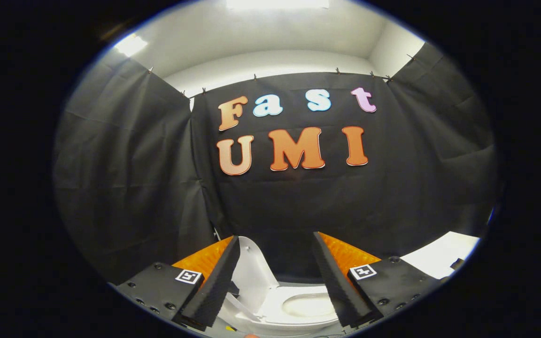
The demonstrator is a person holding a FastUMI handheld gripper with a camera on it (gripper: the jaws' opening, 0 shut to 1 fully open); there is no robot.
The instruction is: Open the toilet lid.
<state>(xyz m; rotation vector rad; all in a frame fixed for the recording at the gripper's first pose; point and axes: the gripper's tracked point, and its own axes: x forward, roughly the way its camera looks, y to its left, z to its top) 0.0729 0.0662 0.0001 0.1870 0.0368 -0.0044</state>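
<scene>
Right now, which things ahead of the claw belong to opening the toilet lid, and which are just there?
Job:
- toilet lid, raised, by one finger
- toilet seat and bowl, between the fingers
- claw, open, holding nothing

Just there:
- black cloth wall beyond the toilet
- white surface off to the side

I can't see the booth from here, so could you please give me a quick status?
Gripper open, holding nothing. Toilet lid already raised, standing by one finger; seat and bowl exposed between the fingers. Nothing in the way.
</scene>
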